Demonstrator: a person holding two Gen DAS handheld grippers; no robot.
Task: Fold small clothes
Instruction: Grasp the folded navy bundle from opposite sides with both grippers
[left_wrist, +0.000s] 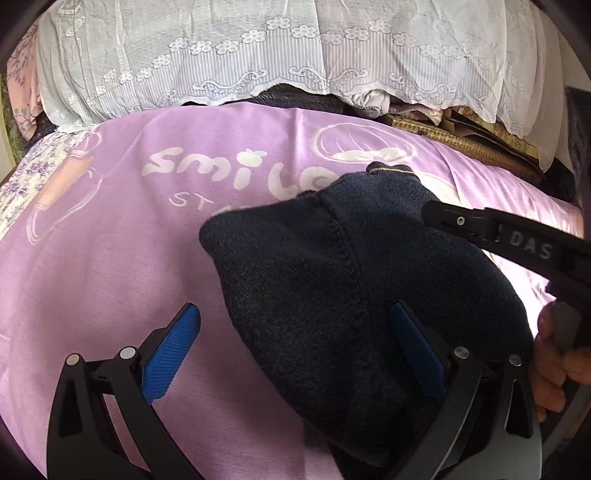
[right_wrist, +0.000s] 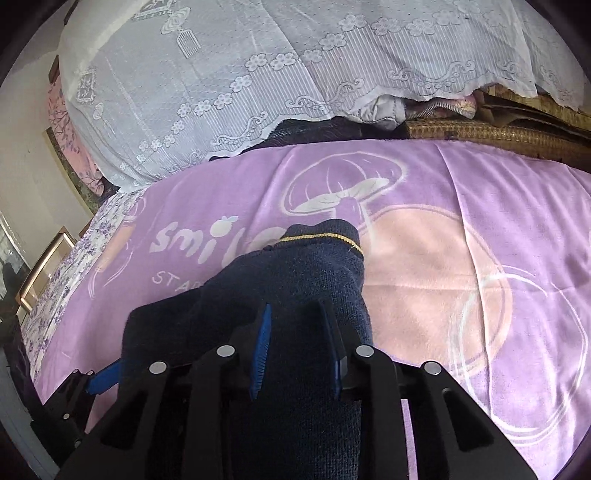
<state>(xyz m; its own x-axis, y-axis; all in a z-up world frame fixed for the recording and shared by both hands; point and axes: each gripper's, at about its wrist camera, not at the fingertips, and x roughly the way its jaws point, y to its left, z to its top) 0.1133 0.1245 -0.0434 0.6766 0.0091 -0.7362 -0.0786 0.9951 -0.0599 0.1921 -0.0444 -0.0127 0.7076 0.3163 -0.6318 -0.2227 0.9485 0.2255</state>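
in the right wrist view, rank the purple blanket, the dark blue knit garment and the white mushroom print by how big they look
1. Purple blanket, the largest.
2. Dark blue knit garment, though it lies close to the camera, which enlarges it.
3. White mushroom print, the smallest.

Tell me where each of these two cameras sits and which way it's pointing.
Left wrist view: rides on the left gripper, looking forward and down at the navy knit garment on the purple blanket; its wide-apart blue pads frame the shot, with the right gripper and a hand at the edge.
Right wrist view: rides on the right gripper, looking down over the garment; its pads stand slightly apart above the knit, the left gripper low at the side.
Shared: garment, blanket, lace cloth behind.
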